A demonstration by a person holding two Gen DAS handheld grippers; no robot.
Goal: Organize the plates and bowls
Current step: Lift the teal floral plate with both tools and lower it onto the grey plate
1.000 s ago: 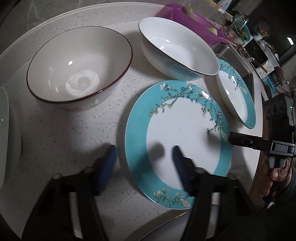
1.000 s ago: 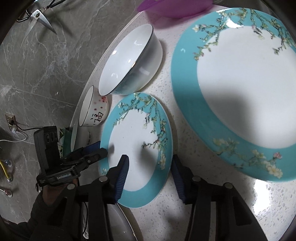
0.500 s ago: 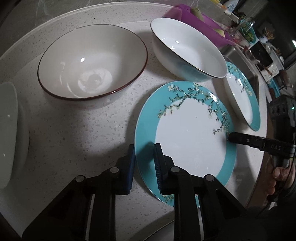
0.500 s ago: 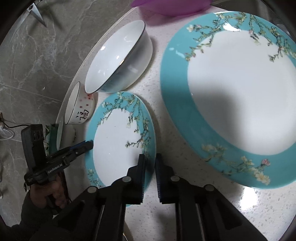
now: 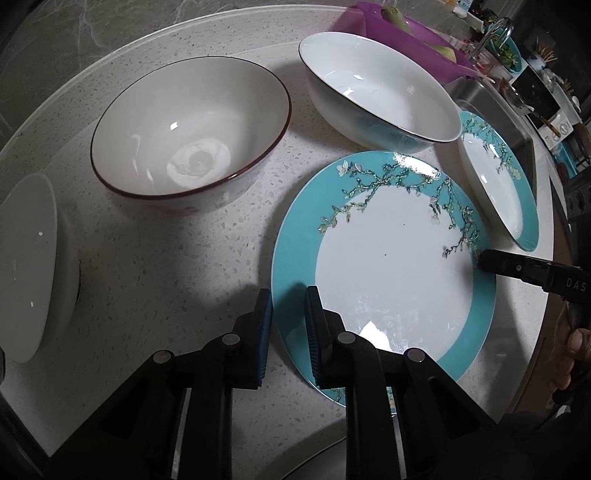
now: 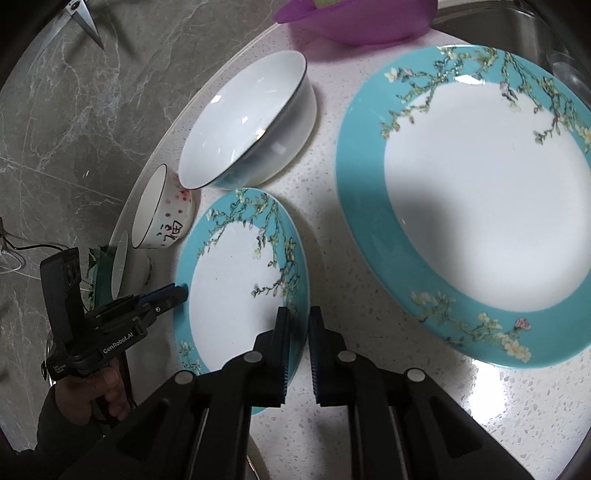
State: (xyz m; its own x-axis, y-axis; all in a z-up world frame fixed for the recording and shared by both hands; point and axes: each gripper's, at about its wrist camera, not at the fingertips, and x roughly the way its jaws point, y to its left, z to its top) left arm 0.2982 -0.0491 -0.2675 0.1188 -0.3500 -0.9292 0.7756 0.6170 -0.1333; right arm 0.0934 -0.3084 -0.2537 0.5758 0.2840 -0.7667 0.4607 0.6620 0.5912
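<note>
A small teal-rimmed plate (image 5: 388, 280) with a blossom branch lies on the speckled counter (image 5: 166, 266). My left gripper (image 5: 289, 295) is shut on its near left rim. My right gripper (image 6: 298, 314) is shut on the opposite rim of the same small plate (image 6: 236, 280). Each gripper shows in the other's view: the right gripper (image 5: 487, 260) at the plate's far edge, the left gripper (image 6: 173, 293) at the plate's left edge. Beside it lies a large teal plate (image 6: 480, 177). Behind stand a red-rimmed bowl (image 5: 192, 136) and a white dark-rimmed bowl (image 5: 376, 92).
A white dish (image 5: 26, 266) sits at the counter's left end. At the back stands a purple container (image 6: 354, 18) beside a steel sink (image 6: 498, 22). Scissors (image 6: 85, 22) hang on the marble wall. The counter's rounded edge runs close behind the bowls.
Both grippers' jaws went from wide apart to closed on opposite rims of the small teal plate. Neither hand moved much.
</note>
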